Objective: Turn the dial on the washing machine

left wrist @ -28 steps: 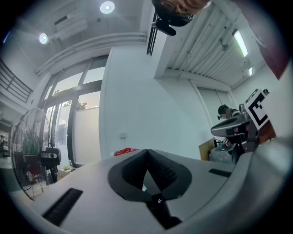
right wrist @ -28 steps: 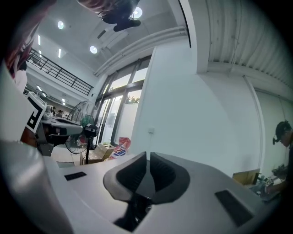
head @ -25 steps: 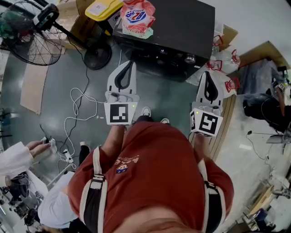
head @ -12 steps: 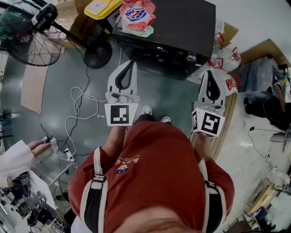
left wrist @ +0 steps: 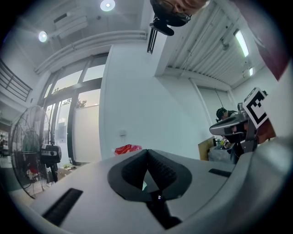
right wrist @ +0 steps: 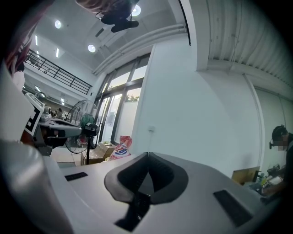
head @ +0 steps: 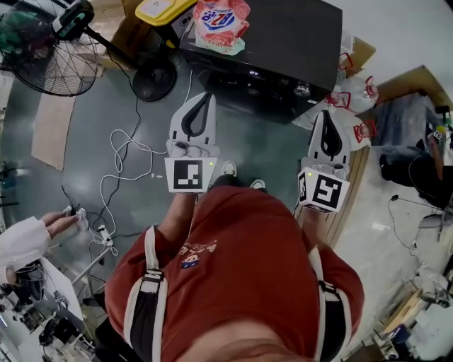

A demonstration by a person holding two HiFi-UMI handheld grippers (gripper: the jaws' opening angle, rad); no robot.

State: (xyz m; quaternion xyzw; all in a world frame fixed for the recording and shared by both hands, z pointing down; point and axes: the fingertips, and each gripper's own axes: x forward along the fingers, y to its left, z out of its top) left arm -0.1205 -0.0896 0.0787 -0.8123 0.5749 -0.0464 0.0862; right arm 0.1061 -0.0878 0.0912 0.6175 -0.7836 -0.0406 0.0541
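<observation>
left hand-held gripper [head: 204, 97] closed, right hand-held gripper [head: 325, 114] closed, dial [head: 303, 90] untouched

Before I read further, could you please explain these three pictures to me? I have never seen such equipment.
A person in a red shirt stands holding two hand tools, each with two jaws and a marker cube. The top-down picture comes from a camera on the person's head. The other two come from cameras riding on the left gripper and the right gripper. Both have their jaws together and hold nothing. Ahead stands a black washing machine with its silver dial, untouched. A red detergent bag lies on top of it. A standing fan is at the left.
</observation>
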